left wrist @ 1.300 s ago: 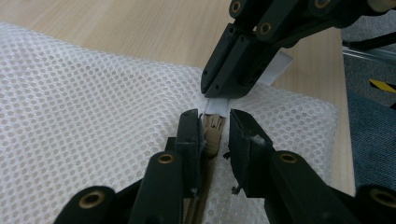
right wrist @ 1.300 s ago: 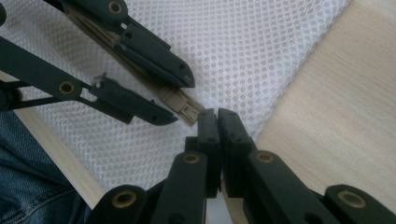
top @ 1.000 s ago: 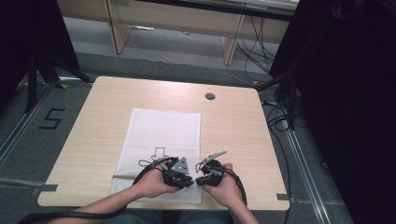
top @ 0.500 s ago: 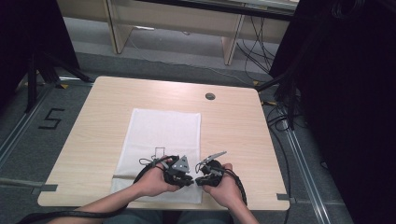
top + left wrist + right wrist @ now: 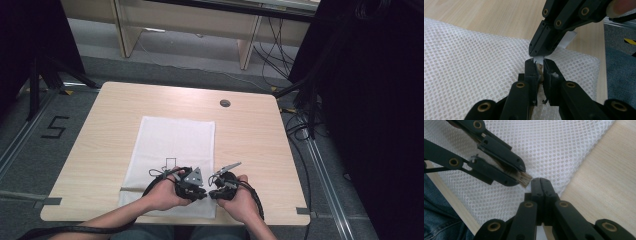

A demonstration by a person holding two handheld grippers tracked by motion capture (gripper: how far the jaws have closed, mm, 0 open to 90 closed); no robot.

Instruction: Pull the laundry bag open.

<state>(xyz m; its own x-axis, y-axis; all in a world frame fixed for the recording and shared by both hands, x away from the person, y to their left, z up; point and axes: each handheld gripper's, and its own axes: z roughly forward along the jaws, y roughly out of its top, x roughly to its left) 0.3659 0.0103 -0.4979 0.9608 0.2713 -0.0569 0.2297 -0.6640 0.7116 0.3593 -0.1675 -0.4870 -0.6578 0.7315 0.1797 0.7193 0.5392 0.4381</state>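
A light wooden bench (image 5: 125, 107) fills the middle of the high view, with a white mesh cloth (image 5: 172, 145) lying flat on it from centre to lower centre. Low in that frame two hands meet over the cloth's near edge. The left hand-held gripper (image 5: 539, 65) has its jaws nearly together, pinching a small tan, fibrous piece (image 5: 524, 179) (what it is cannot be told). The right hand-held gripper (image 5: 540, 180) has its jaws pressed fully together, a white tab (image 5: 565, 41) caught between them, tips just beside the left's.
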